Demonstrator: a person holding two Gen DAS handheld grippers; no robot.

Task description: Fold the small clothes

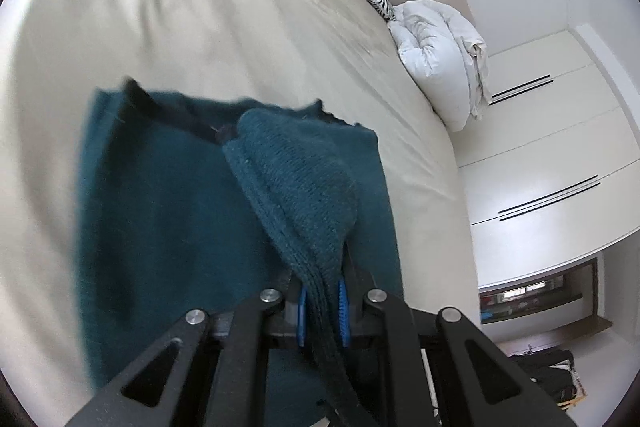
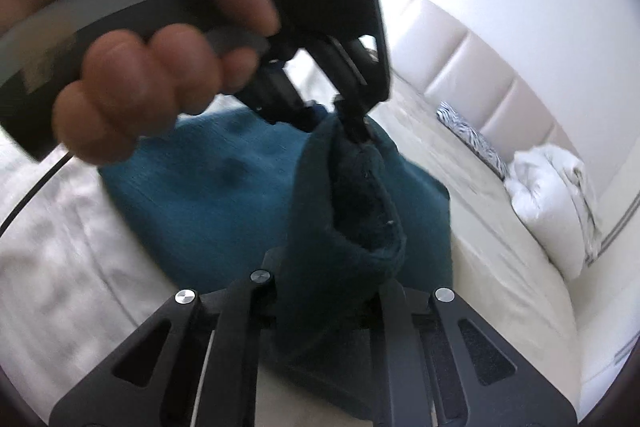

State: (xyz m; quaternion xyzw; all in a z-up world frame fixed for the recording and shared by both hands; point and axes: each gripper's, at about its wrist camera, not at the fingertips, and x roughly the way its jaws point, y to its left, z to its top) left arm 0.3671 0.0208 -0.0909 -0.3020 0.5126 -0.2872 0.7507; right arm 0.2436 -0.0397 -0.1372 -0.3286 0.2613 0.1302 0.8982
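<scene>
L gripper & R gripper both clamped on teal sweater over bed

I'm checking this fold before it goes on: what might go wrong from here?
The left claw pinches only a thick bunched edge of the teal sweater, so the knit may slip out. The right claw holds a nearby bunch, so the lifted flap may land creased. The images are blurred, suggesting quick motion that could drag the garment across the bed.
</scene>
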